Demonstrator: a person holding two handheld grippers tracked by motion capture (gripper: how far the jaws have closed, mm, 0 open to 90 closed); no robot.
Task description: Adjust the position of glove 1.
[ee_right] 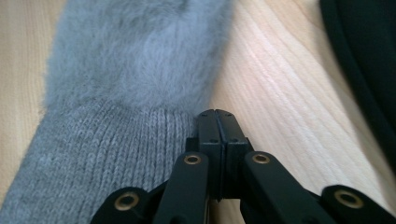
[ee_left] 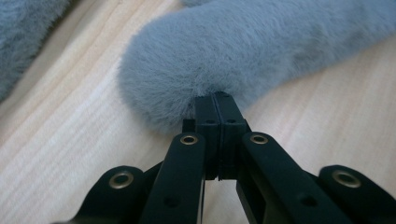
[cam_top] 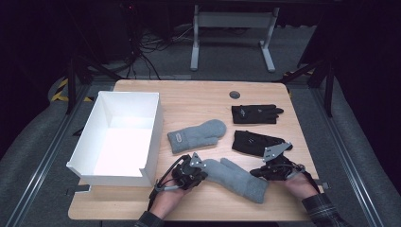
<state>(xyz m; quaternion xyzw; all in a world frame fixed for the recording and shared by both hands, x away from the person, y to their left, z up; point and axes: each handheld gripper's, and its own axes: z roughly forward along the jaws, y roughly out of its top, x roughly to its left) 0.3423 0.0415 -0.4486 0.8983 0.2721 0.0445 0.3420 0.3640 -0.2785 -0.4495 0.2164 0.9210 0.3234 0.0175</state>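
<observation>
Light is falling on a pale wooden table (cam_top: 198, 97) while the room around it is sitting in near darkness — grey carpet (cam_top: 227, 52) is stretching out behind, a white-legged table frame (cam_top: 231, 28) is standing at the back, and black cables (cam_top: 146, 47) are trailing across the floor.

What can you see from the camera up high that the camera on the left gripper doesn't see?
The high view alone takes in the white box, a second grey mitten, two black gloves, the right gripper and both of the person's hands. The left gripper view alone gives a close look at the fluffy fur on the mitten's tip and at the left gripper with its jaws closed against that fur. Both show the near grey mitten lying on the wooden table.
</observation>
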